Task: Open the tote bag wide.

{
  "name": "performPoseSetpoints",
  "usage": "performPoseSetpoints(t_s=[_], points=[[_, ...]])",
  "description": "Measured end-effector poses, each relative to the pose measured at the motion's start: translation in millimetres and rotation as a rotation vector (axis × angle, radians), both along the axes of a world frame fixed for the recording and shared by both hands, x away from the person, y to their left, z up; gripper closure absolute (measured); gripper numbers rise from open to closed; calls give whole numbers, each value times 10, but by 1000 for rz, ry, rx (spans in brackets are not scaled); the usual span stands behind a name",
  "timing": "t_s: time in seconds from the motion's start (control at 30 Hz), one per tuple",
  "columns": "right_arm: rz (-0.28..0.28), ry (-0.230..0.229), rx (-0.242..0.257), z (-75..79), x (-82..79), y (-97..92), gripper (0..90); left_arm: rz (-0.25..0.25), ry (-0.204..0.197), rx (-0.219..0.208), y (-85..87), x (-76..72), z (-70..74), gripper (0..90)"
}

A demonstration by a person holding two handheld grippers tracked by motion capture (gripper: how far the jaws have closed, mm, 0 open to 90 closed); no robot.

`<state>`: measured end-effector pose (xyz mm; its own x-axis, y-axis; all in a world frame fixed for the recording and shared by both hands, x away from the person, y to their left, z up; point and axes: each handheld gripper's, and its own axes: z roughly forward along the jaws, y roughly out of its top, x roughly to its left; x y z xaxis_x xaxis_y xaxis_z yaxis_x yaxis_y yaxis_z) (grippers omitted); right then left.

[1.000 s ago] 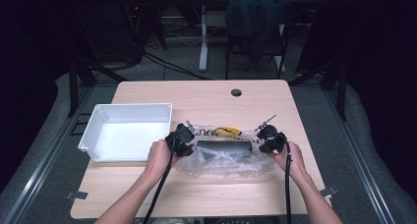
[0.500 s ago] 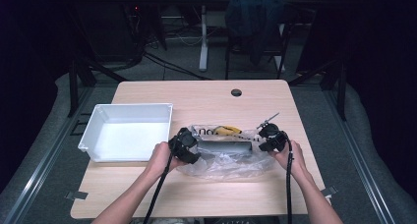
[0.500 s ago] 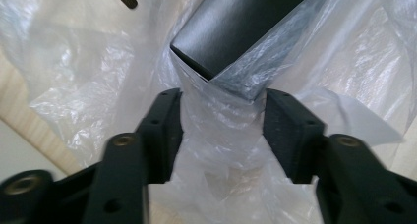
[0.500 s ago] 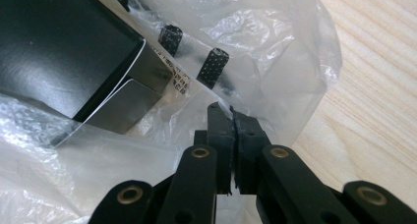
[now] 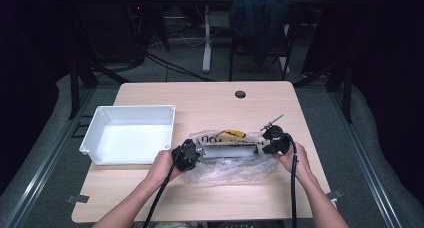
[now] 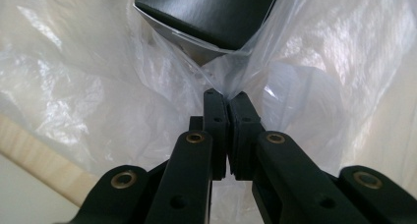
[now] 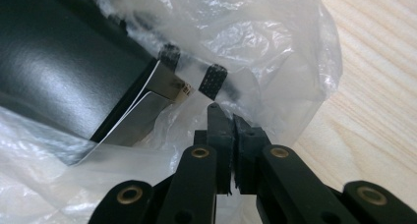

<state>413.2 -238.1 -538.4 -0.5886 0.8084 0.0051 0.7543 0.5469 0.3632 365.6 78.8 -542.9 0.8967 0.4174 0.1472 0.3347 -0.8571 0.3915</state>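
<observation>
Clear, crinkled plastic bag [image 5: 227, 164], holding a long dark rectangular box [image 5: 227, 150], is laid on the light wooden table [image 5: 210, 100] right of centre, near the front edge. Its left end is pinched by the left gripper [image 6: 227, 98], whose jaws have just been closing onto the film; its right end is clamped in the closed right gripper [image 7: 227, 117]. A white rectangular plastic tub [image 5: 131, 134] is seen just beside the left hand [image 5: 161, 165]. Open tabletop is left behind the bag and at the right edge.
</observation>
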Motion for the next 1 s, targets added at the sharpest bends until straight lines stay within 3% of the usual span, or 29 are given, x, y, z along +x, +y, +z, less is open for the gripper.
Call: performPoseSetpoints(t_s=[0.17, 0.27, 0.4, 0.5, 0.57, 0.6, 0.7, 0.9, 1.0], points=[[4, 3, -9, -30, 3, 26, 879, -53, 15, 42, 34, -64, -63, 892], [8, 5, -24, -28, 7, 32, 877, -56, 16, 67, 15, -81, -82, 893], [-3, -10, -12, -50, -6, 27, 869, -44, 29, 68, 24, -69, -85, 893], [-1, -7, -29, -49, -19, 16, 822, -36, 44, 66, 37, -60, -74, 871], [-8, -19, -9, -32, -35, 3, 749, -27, 56, 54, 63, -51, -50, 775], [3, -14, -6, 1, -41, -10, 704, -11, 75, 41, 87, -37, -15, 712], [9, -39, 36, 133, -84, -60, 583, 18, 86, -10, 155, -6, 111, 600], [-2, -107, 108, 383, -191, -112, 455, 39, 74, -81, 221, 4, 363, 464], [6, -131, 118, 465, -263, -77, 426, 44, 56, -122, 229, 10, 495, 422]])
